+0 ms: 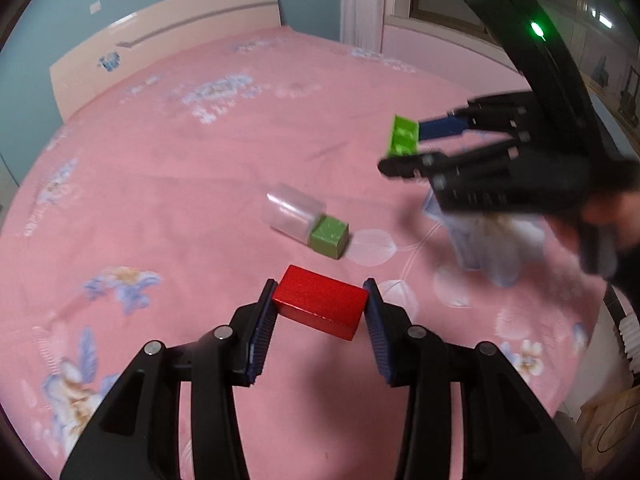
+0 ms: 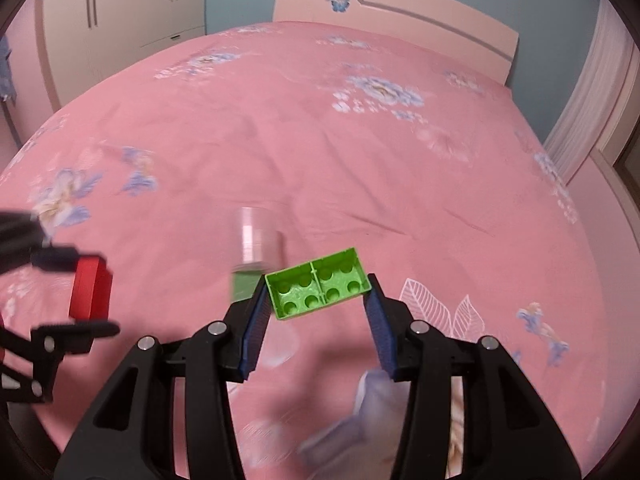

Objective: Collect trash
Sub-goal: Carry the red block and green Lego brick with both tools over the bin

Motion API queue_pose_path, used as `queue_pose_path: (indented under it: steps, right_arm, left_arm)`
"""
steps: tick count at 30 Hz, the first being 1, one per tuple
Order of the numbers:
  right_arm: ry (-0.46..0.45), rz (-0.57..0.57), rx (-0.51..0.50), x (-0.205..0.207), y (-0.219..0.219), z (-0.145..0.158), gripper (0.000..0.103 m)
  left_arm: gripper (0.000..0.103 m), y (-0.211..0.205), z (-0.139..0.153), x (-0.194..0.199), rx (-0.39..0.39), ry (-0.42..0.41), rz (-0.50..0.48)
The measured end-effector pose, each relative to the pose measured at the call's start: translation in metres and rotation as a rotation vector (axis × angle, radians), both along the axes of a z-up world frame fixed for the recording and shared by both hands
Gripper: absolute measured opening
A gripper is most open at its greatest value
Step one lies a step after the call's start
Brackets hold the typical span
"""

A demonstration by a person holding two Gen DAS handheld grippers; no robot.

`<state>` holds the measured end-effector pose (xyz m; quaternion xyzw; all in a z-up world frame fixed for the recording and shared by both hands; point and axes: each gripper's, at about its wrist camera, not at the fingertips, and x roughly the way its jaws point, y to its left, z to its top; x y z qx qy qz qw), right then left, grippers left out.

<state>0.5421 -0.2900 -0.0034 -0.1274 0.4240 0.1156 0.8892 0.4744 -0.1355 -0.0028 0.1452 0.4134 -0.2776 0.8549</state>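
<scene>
The left gripper point(image 1: 320, 308) is clenched on a red block point(image 1: 322, 306) — a smooth, matte, rectangular brick held low in the centre of the left wrist view, its long axis running across the frame from pad to pad and tilting down toward the right. The right gripper point(image 2: 316, 294) grasps a green brick point(image 2: 318, 288), a bright plastic building piece with its hollow underside toward the camera, showing round sockets in two rows; its long axis also spans the pads, rising toward the right. In the left wrist view that same brick sits at the upper right, pinched end-on between a blue pad and a black finger. Both pieces are held above the pink sheet point(image 1: 200, 160), a soft cloth printed with pale blue flowers and white leaf outlines. At mid-frame on the sheet lies a clear cup point(image 1: 292, 212) on its side — thin, glossy plastic, mouth toward the lower right, with a dull green cube point(image 1: 329, 237) touching its rim. A crumpled, translucent bag point(image 1: 492, 244) lies blurred at the right, beneath the right gripper.
</scene>
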Motion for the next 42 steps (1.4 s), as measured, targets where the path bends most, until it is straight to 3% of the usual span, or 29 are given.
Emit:
queue_pose_path:
  steps: [10, 23, 31, 42]
  right_arm:
    - [-0.126, 0.046, -0.009, -0.099, 0.041, 0.106, 0.047]
    - [-0.291, 0.112, -0.017, -0.242, 0.076, 0.216, 0.047]
    - [-0.347, 0.162, -0.047, -0.305, 0.094, 0.24, 0.047]
    - [-0.359, 0.212, -0.058, -0.356, 0.109, 0.238, 0.047]
  left_arm:
    - [0.045, 0.023, 0.101, -0.076, 0.021, -0.147, 0.05]
    - [0.045, 0.071, 0.19, -0.165, 0.013, -0.263, 0.155]
    - [0.045, 0.085, 0.218, -0.219, 0.014, -0.33, 0.169]
    - [0.045, 0.089, 0.22, -0.253, 0.025, -0.348, 0.195]
